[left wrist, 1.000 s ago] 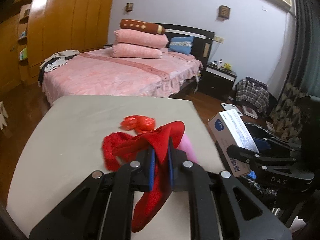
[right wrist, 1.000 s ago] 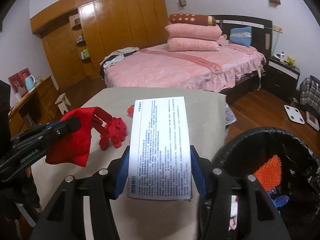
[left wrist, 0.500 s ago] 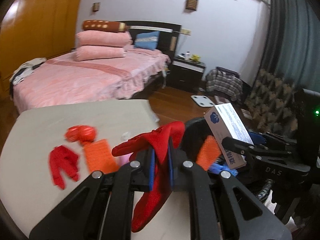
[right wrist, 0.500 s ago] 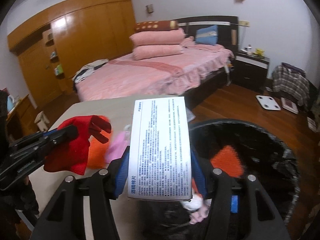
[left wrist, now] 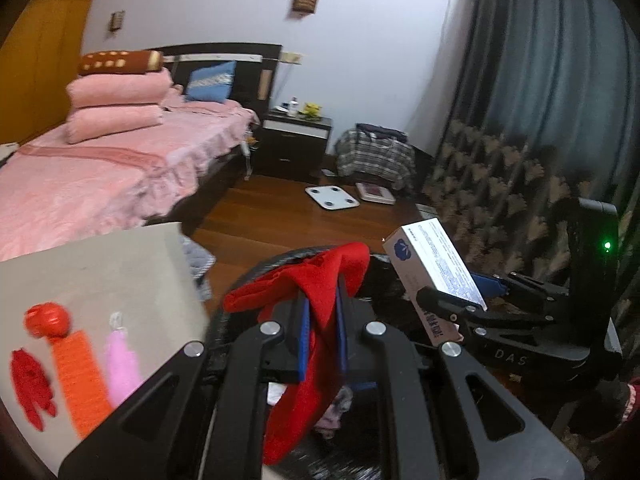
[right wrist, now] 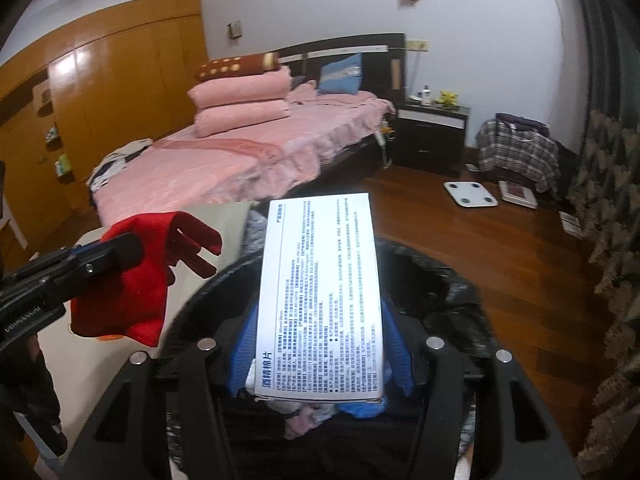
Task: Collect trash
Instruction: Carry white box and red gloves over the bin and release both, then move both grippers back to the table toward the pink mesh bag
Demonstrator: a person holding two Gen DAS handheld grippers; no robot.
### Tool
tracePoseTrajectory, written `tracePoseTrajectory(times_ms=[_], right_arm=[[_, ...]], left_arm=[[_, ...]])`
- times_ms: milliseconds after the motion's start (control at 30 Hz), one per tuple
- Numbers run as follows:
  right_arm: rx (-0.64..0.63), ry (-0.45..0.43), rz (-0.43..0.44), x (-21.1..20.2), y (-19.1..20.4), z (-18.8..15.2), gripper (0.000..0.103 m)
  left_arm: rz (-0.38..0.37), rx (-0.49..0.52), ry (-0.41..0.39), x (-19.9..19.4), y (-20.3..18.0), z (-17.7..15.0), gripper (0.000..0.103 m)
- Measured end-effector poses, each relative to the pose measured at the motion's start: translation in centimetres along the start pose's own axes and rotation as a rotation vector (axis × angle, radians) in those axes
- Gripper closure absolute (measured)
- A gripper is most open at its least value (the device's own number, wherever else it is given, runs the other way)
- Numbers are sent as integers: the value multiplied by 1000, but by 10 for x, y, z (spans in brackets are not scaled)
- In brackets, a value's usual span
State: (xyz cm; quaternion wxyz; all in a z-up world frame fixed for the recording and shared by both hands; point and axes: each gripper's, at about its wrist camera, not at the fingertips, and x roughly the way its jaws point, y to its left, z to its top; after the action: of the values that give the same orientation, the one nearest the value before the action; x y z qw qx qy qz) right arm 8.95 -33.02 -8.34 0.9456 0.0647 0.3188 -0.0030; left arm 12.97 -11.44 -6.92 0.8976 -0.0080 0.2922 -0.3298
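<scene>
My left gripper (left wrist: 320,304) is shut on a red glove (left wrist: 340,260), which hangs over the near rim of a black-lined trash bin (left wrist: 256,276). Beside it my right gripper (right wrist: 320,320) is shut on a white printed box (right wrist: 320,248), held above the bin's opening (right wrist: 452,280). The right wrist view has the left gripper (right wrist: 120,252) and its glove (right wrist: 136,292) at the left, by the bin's edge. On the grey table (left wrist: 100,272) lie a red crumpled wrapper (left wrist: 46,318), an orange strip (left wrist: 82,380), a pink item (left wrist: 120,364) and another red glove (left wrist: 30,384).
Trash lies inside the bin. A pink bed (left wrist: 80,184) stands behind the table, with a dark nightstand (left wrist: 294,144) beside it. A white scale (left wrist: 332,198) lies on the wood floor. A dark curtain (left wrist: 540,100) hangs at the right, and a wooden wardrobe (right wrist: 100,92) fills the left wall.
Both grippers have swung right, from over the table to over the trash bin, still holding the red glove and the white box. The table items now lie off to the left.
</scene>
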Motion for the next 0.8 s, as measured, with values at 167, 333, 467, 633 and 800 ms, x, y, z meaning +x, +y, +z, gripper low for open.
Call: tracePoseTrajectory(times_ms=[167,333,467,633,800], right_arm=[[8,16,-41,6,-20,-7,41],[22,32,-48,10,-26,-16,21],[28,13,-38,9,-21,-18,13],[26,-3,8,11,-2,-16,8],[-10,-20,76,15,38,-8,6]], left_arm=[[-39,-11,66,27,-7,-11,47],[-52,-23,160,33,5,-35,34],[-12,-36,204,24,23,-53,33],[101,-86,169,-7,56,-69,32],[276,-129,87,-52,96,-76,25]])
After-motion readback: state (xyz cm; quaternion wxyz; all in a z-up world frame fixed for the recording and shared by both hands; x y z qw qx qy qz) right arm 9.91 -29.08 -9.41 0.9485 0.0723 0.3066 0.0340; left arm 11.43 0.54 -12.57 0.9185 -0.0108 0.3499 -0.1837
